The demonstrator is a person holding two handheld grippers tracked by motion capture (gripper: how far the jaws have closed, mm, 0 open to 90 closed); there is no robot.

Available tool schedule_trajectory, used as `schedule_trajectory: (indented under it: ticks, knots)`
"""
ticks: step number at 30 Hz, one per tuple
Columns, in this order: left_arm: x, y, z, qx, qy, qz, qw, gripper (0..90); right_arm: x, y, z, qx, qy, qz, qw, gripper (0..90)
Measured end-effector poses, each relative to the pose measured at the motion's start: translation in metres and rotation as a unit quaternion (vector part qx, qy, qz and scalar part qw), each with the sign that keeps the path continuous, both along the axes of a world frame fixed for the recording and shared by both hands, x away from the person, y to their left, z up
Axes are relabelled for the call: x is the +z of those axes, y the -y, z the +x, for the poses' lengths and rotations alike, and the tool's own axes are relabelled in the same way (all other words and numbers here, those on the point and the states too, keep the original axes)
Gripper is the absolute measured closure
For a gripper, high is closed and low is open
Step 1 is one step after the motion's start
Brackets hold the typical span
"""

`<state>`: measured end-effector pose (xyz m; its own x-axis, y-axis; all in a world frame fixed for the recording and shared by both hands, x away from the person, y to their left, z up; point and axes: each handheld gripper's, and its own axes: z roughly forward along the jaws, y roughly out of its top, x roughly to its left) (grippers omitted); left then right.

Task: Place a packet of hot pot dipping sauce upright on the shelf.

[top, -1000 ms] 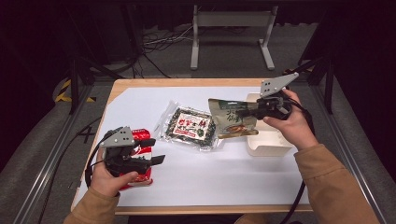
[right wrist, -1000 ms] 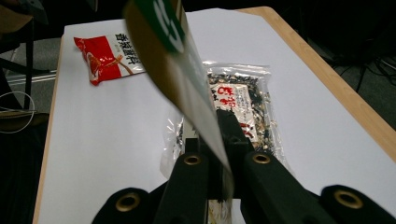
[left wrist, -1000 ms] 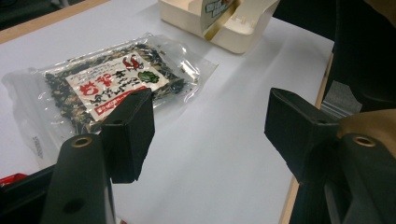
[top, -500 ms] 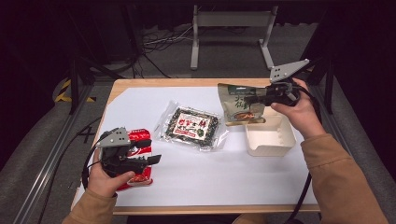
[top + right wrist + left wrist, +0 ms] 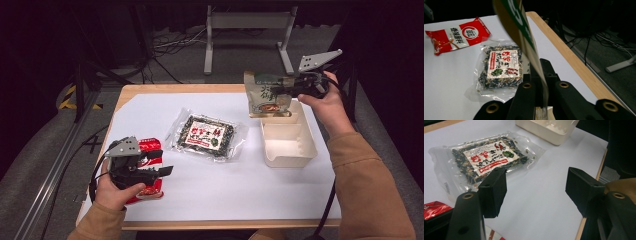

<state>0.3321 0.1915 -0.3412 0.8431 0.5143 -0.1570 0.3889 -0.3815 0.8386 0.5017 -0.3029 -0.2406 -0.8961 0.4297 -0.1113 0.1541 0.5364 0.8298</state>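
My right gripper (image 5: 281, 90) is shut on the edge of a green and tan snack pouch (image 5: 265, 95), which hangs upright above the far end of a cream tray (image 5: 287, 140). In the right gripper view the pouch (image 5: 519, 27) rises from between the closed jaws. A clear packet of dark dried seaweed (image 5: 207, 134) lies flat in the middle of the white table cover. My left gripper (image 5: 162, 170) hovers low over a red packet (image 5: 148, 167) at the near left, jaws wide apart with nothing between them (image 5: 536, 190).
The white cover (image 5: 225, 195) sits on a wooden table whose edge (image 5: 170, 89) runs along the far side. Behind the table are cables and a metal stand (image 5: 247, 30) on the floor. A black rail (image 5: 55, 160) runs along the left.
My right gripper has lifted the pouch up and away, from beside the tray's left rim to above its far end. The left hand has stayed put.
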Motion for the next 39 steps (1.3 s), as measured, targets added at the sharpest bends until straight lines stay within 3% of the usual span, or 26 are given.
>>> schedule_trajectory:
  ticks: [15, 19, 23, 39]
  knots:
    - [-0.003, -0.003, 0.003, 0.007, -0.005, -0.002, 1.0000, 33.7, -0.004, 0.017, 0.025, -0.027, 0.012, 0.003, 0.9996, 89.2]
    - [-0.004, -0.003, 0.003, 0.008, -0.005, -0.001, 1.0000, 33.7, -0.009, 0.024, 0.029, -0.029, 0.043, -0.001, 0.9986, 89.3]
    - [-0.005, -0.003, 0.004, 0.008, -0.006, 0.000, 1.0000, 33.7, -0.014, 0.030, 0.033, -0.037, 0.057, -0.005, 0.9977, 89.3]
    - [-0.010, -0.001, 0.007, 0.005, -0.014, 0.003, 0.9999, 33.7, -0.040, 0.046, 0.048, -0.061, 0.045, -0.011, 0.9971, 89.3]
